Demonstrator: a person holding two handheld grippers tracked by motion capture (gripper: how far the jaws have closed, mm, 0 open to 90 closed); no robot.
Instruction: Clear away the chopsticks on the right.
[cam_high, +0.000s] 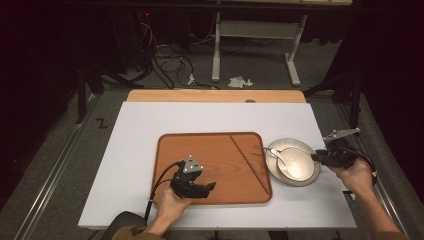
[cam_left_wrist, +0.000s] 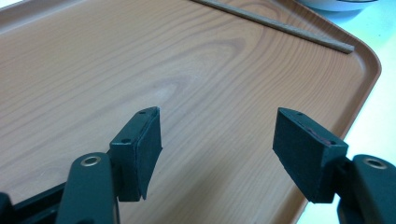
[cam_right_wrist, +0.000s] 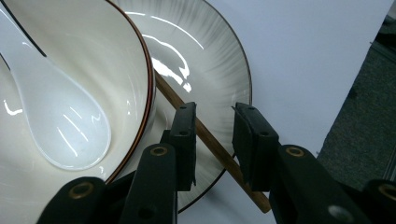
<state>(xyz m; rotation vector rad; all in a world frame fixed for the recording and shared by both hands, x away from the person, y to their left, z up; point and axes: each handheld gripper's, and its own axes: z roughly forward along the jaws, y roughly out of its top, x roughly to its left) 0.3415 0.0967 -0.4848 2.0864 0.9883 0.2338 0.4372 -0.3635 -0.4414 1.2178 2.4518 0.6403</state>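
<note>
Chopstick (cam_right_wrist: 205, 140) lay slanted on the plate (cam_right_wrist: 219, 70), just beside the bowl (cam_right_wrist: 116, 60), passing between the right gripper (cam_right_wrist: 214, 140) jaws; those stood narrowly parted around it, and whether the pads pressed on it could not be told. A white spoon (cam_right_wrist: 56, 121) rested inside the bowl. Farther left, the left gripper (cam_left_wrist: 217, 144) hung with jaws wide apart and nothing between them, over the wooden tray (cam_left_wrist: 364, 60), where a second chopstick (cam_left_wrist: 280, 25) lay near the tray's rim.
</note>
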